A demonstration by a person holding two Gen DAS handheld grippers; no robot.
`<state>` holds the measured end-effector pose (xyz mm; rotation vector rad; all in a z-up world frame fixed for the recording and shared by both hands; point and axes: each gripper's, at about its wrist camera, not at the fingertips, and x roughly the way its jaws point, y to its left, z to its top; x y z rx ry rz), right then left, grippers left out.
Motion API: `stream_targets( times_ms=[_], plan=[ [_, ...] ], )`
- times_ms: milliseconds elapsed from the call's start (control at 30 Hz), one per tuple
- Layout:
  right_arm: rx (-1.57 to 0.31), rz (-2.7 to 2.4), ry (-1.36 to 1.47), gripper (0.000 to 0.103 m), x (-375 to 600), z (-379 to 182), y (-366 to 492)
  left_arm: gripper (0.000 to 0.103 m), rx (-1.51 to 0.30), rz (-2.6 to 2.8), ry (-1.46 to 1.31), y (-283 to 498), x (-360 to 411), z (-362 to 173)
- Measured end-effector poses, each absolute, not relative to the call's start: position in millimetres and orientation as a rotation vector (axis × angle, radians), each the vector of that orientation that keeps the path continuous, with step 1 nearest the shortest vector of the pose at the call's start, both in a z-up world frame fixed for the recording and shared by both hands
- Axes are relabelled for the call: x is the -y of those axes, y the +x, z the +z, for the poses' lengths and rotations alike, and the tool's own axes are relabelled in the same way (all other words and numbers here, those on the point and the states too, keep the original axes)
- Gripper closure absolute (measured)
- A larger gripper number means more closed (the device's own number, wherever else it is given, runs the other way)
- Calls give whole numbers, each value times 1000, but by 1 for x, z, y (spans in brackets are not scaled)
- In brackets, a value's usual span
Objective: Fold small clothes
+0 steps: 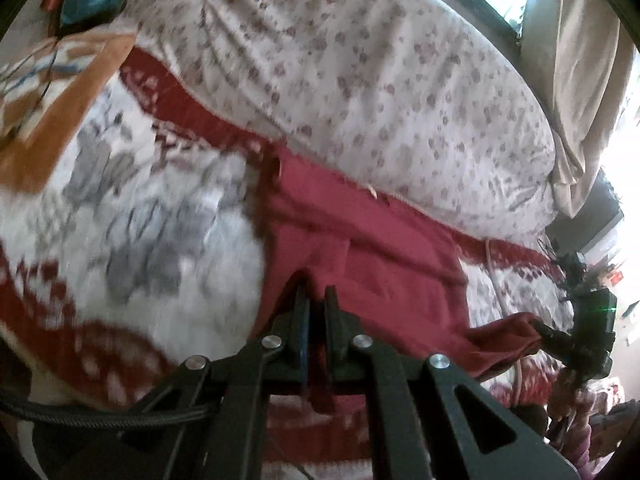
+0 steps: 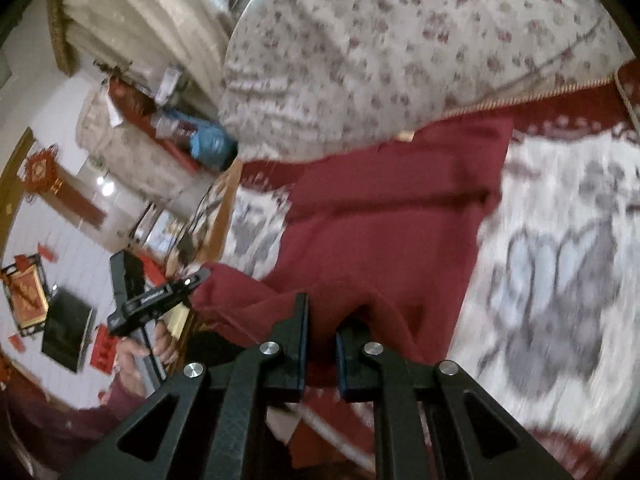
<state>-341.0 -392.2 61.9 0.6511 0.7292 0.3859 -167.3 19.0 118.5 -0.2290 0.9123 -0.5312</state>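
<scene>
While both tools grip cloth, I log the scene as follows. Item one: red garment (image 1: 360, 248), small, lying on the patterned blanket (image 1: 140, 220) of the bed, its far edge against the floral quilt (image 1: 360, 72). Item two: left tool (image 1: 314, 300), fingers pressed nearly together, pinching the garment's near edge. Item three: right tool (image 2: 322, 320), fingers a little apart with a bunched fold of the same red cloth caught between them; from the left wrist view it sits at the garment's right corner (image 1: 536, 326), that corner lifted off the blanket.

Step in hand, as I judge it — the first fold, both near corners held and raised. Next move calls for carrying the two corners together toward the quilt side, keeping the edge taut and level, then laying it flat before letting go. Motion blur hides finer detail.
</scene>
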Motion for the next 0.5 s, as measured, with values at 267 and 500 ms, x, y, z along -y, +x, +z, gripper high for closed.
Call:
stream_targets(
  times_ms=[267,500],
  plan=[
    [-684,299,659,91,428,75,-270,97,-864,-506,-212,-90,15,128],
    [-697,221,662,91,450,69,-205,97,-883,-456,-178,-15,50,114]
  ],
)
